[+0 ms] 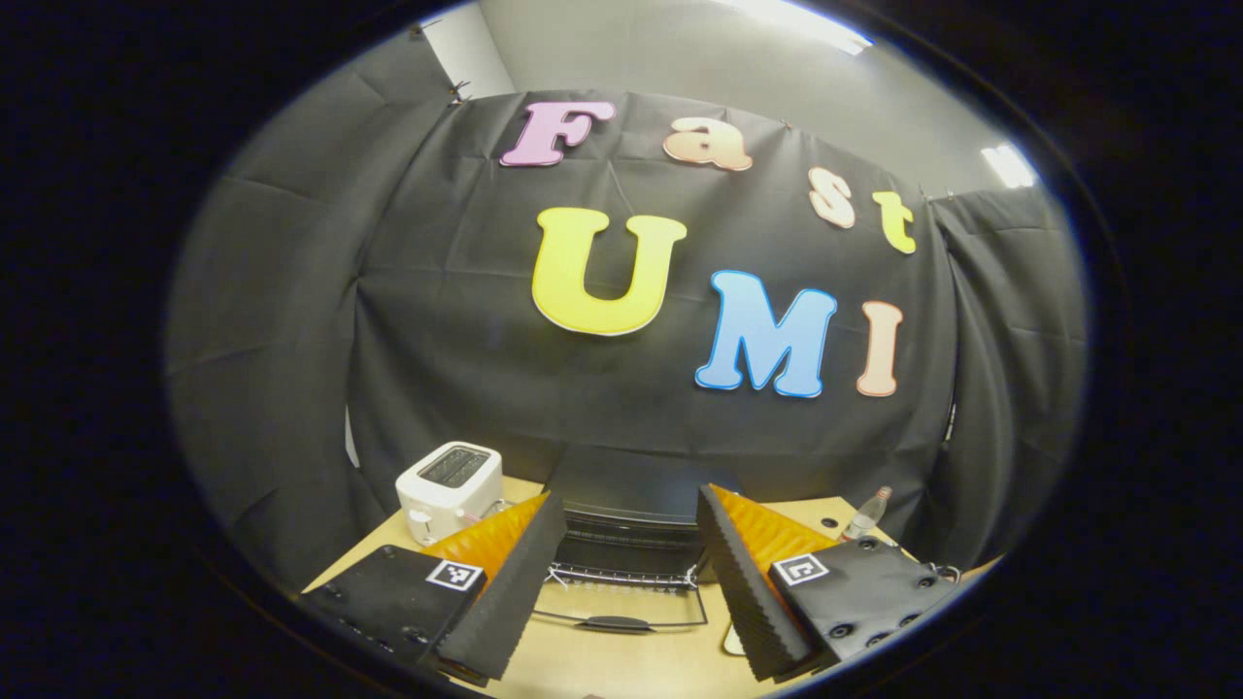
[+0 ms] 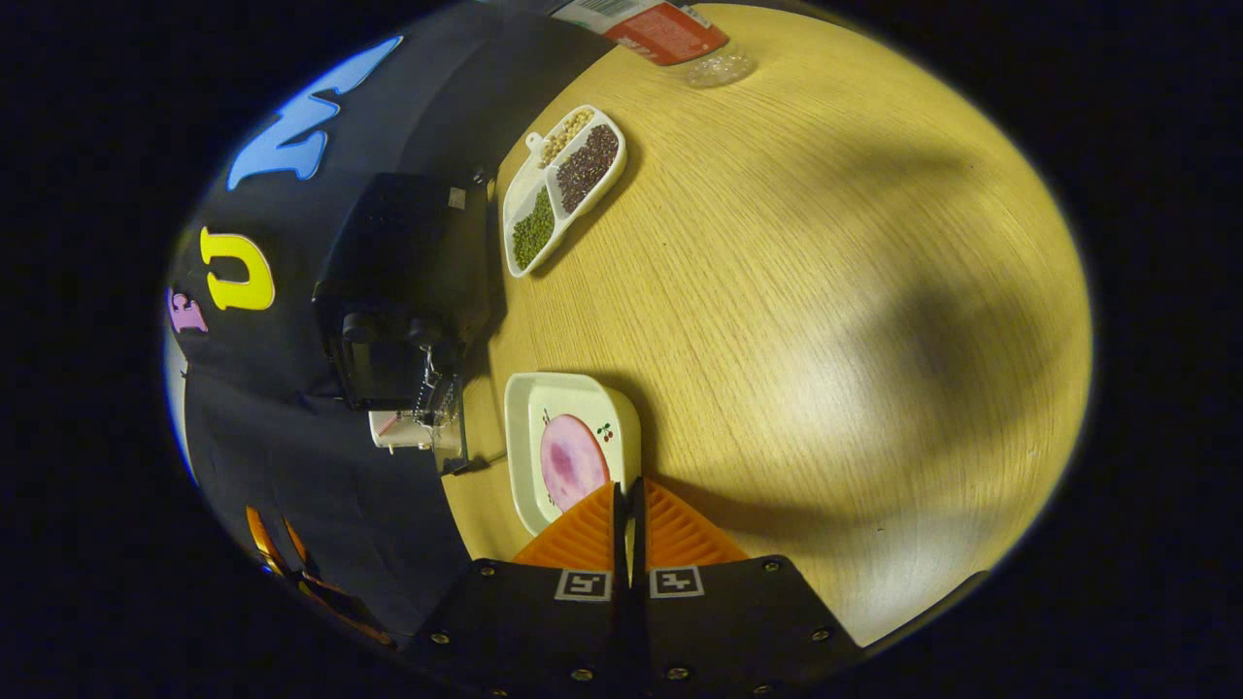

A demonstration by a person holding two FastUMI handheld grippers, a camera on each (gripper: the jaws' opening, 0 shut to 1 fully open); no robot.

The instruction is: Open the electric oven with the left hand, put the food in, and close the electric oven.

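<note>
the left gripper [image 1: 631, 573] holds its fingers [image 1: 510, 582] wide apart with nothing between them. in the gap beyond stands the electric oven [image 1: 631, 529] — a dark box at the back of the surface [image 1: 631, 665], its door swung down and open, the door's handle [image 1: 619, 622] lying flat towards the camera. a wire rack shows at the mouth of the oven; the inside is too dark to tell more.

the right gripper [image 2: 629, 515] has its fingers [image 2: 583, 534] drawn together on the near rim of a white square plate [image 2: 529, 427], gripping it at the edge. on the plate lies a round pink slice of food [image 2: 571, 461], with a small cherry print beside it. the plate rests on the surface just beside the oven's lowered door, the oven's two knobs showing on its front in the right gripper view.

further along the surface sits a white divided dish [image 2: 563, 189] with three compartments — pale beans in the smallest, dark reddish beans in one long one, green beans in the other. a white toaster [image 1: 449, 488] stands left of the oven in the left gripper view, and a clear bottle [image 1: 867, 515] stands to its right, near the back.

the surface is pale wood with visible grain, crossed by soft shadows. black cloth hangs behind as the booth's wall [image 1: 291, 320], and above it a grey ceiling with strip lights.
</note>
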